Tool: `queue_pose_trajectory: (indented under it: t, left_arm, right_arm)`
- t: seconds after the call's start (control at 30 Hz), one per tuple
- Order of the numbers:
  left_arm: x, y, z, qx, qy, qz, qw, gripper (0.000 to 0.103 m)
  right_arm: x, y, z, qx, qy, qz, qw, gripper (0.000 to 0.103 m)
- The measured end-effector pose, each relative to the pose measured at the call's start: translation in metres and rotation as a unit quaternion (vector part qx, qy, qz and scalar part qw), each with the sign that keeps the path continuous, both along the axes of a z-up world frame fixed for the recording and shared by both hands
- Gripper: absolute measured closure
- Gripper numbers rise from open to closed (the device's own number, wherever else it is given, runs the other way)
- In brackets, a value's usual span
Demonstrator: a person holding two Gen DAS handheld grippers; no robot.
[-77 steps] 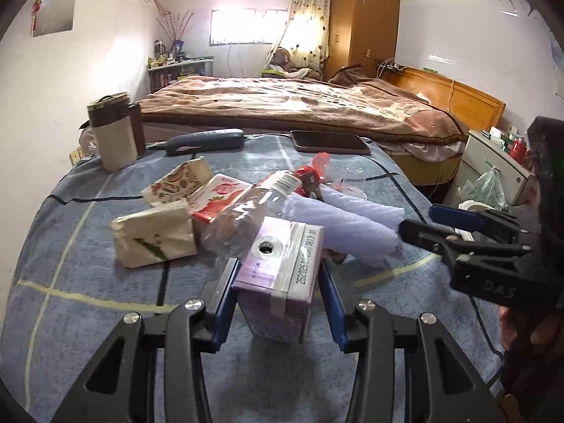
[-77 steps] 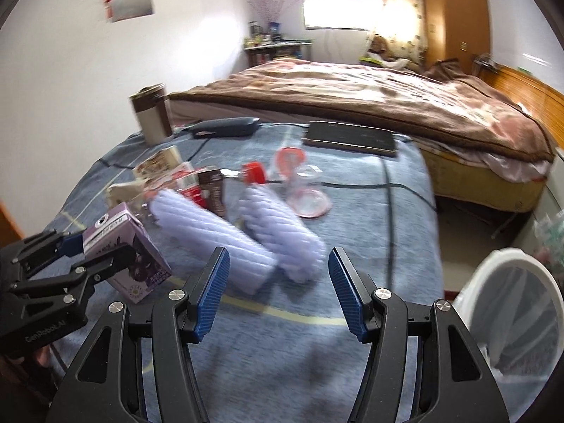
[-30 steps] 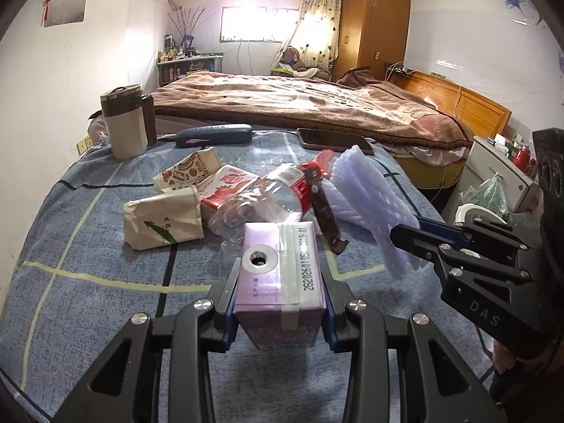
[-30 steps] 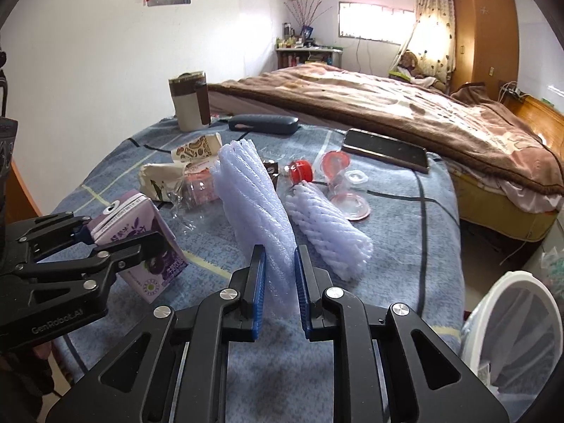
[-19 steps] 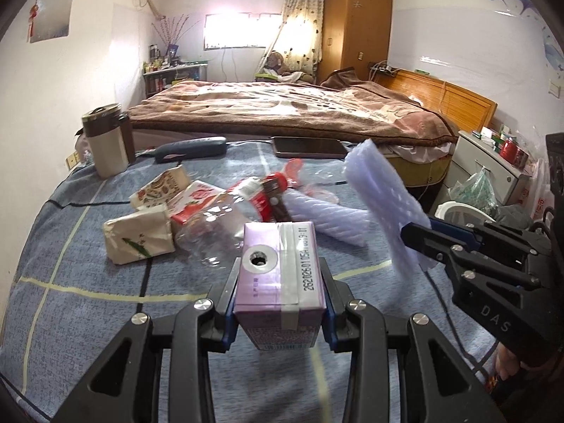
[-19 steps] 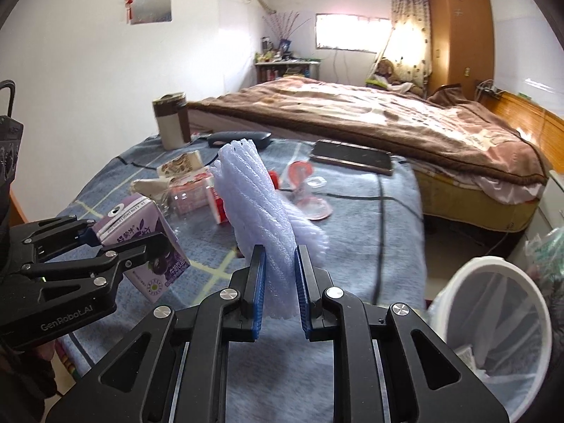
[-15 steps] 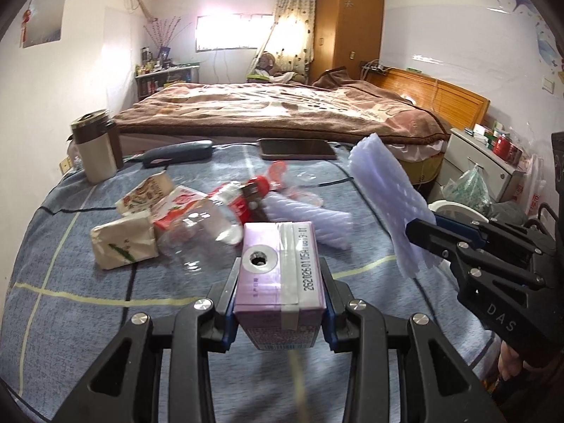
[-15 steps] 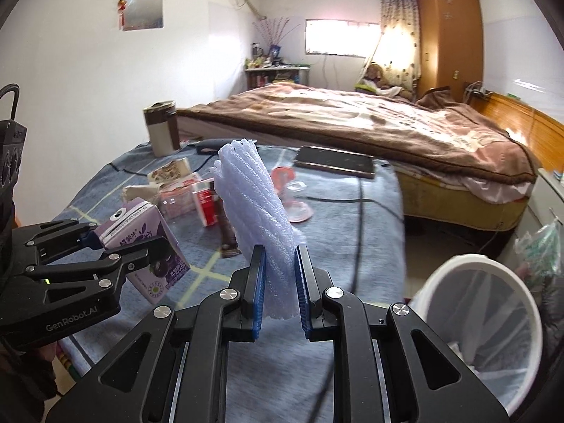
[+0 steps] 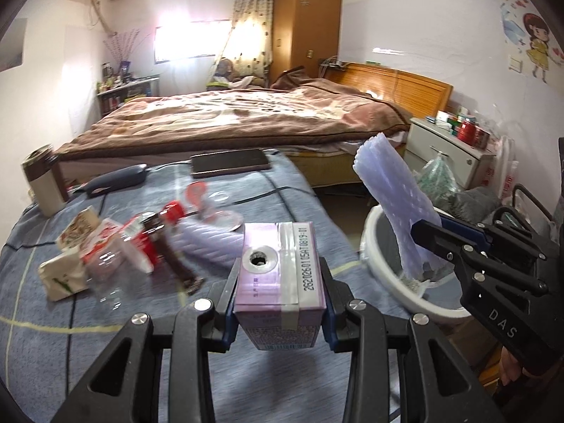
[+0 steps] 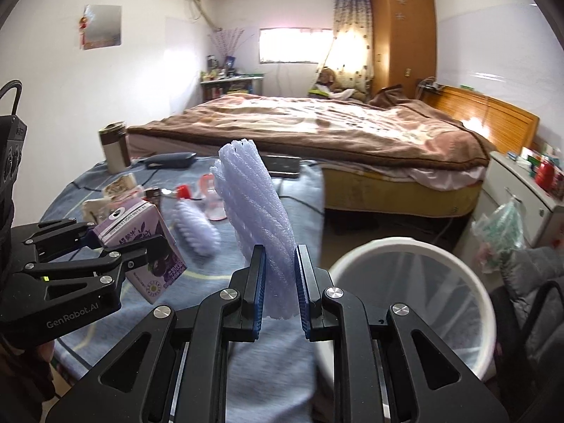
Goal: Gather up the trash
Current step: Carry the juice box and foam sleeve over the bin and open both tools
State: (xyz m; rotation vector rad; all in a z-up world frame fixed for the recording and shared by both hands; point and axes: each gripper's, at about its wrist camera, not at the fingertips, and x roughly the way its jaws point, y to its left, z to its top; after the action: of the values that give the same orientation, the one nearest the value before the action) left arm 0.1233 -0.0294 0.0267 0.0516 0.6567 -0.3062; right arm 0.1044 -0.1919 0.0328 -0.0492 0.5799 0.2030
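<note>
My left gripper point(image 9: 278, 282) is shut on a purple drink carton point(image 9: 280, 282), held above the blue cloth near its right edge; the carton point(image 10: 141, 243) also shows at the left of the right wrist view. My right gripper point(image 10: 278, 278) is shut on a lilac foam net sleeve point(image 10: 257, 222), which stands up between the blue pads. In the left wrist view that sleeve point(image 9: 394, 208) hangs over a white waste bin point(image 9: 380, 275). The bin point(image 10: 469, 271) sits low at the right, off the table's edge. A second foam sleeve point(image 10: 195, 229) lies on the cloth.
On the blue cloth lie a clear plastic bottle with a red cap point(image 9: 120, 246), paper cartons point(image 9: 67, 268), a dark wrapper point(image 9: 176, 261) and a clear cup lid point(image 9: 208, 197). Further back are a phone point(image 9: 229, 162), a dark case point(image 9: 116, 179) and a tumbler point(image 9: 42, 179). A bed point(image 9: 246, 120) and a nightstand point(image 9: 454, 148) stand beyond.
Both grippers have swung to the right with their loads, from over the cloth toward its right edge. The white bin has come into view close under the foam sleeve.
</note>
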Motion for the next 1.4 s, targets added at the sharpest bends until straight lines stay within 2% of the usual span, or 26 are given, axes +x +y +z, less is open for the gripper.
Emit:
queue_pose_trajectory:
  t: [0.47,0.67,0.9,1.2,1.27,1.33,1.4]
  left_arm:
    - [0.016,-0.091,0.004,-0.015,0.011,-0.087,0.9961,0.064]
    - [0.02,-0.131,-0.003,0.0,0.018,-0.116,0.9931,0.064]
    - [0.029,-0.169,-0.017,-0.01,0.057,-0.15,0.987,0.064]
    - [0.036,-0.185,-0.029,0.009,0.066,-0.137,0.9884,0.064]
    - [0.038,-0.186,-0.031,0.012,0.068,-0.133,0.9887,0.06]
    - [0.038,-0.186,-0.032,0.011,0.067,-0.13,0.9892,0.045]
    - [0.038,-0.184,-0.032,0.005,0.072,-0.129,0.989,0.043]
  right_arm:
    - [-0.008,-0.065,0.001,-0.011,0.0,-0.088,0.996,0.084]
    - [-0.007,-0.092,-0.012,-0.006,0.025,-0.122,0.992,0.084]
    - [-0.004,-0.118,-0.031,-0.002,0.058,-0.157,0.986,0.084]
    - [0.007,-0.138,-0.045,0.002,0.096,-0.167,0.981,0.084]
    - [0.008,-0.138,-0.047,0.0,0.102,-0.171,0.98,0.082]
    - [0.008,-0.141,-0.048,-0.005,0.102,-0.181,0.978,0.079]
    - [0.006,-0.144,-0.049,-0.001,0.103,-0.182,0.978,0.073]
